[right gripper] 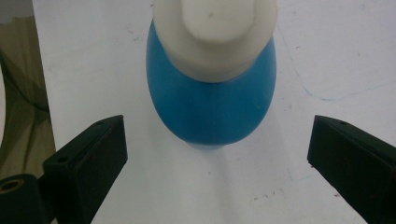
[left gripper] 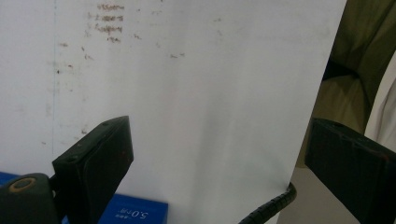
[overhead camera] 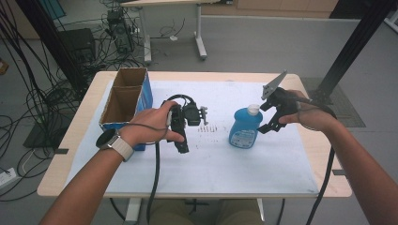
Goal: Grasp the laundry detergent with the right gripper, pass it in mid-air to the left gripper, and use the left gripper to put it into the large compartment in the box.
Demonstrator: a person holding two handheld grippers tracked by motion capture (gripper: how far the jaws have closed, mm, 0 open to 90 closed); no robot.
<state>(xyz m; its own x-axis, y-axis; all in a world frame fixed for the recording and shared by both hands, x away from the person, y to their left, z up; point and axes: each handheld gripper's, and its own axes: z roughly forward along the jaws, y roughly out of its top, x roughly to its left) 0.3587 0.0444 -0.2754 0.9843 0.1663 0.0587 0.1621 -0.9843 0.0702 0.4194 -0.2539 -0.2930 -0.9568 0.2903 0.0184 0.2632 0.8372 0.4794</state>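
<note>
Blue bottle (overhead camera: pixel 245 127): upright on counter (overhead camera: pixel 300 89) sheet, mid-right | right tool (overhead camera: pixel 271 115): released, just beside bottle cap | left tool (overhead camera: pixel 180 140): released, empty | cardboard box (overhead camera: pixel 126 97): far left, well apart.

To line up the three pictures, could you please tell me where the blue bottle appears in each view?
High view: blue bottle right of centre, upright, beside the right gripper.
Left gripper view: not in it.
Right gripper view: top centre, beyond the open jaws.
Shared landmark: the white sheet.
</note>
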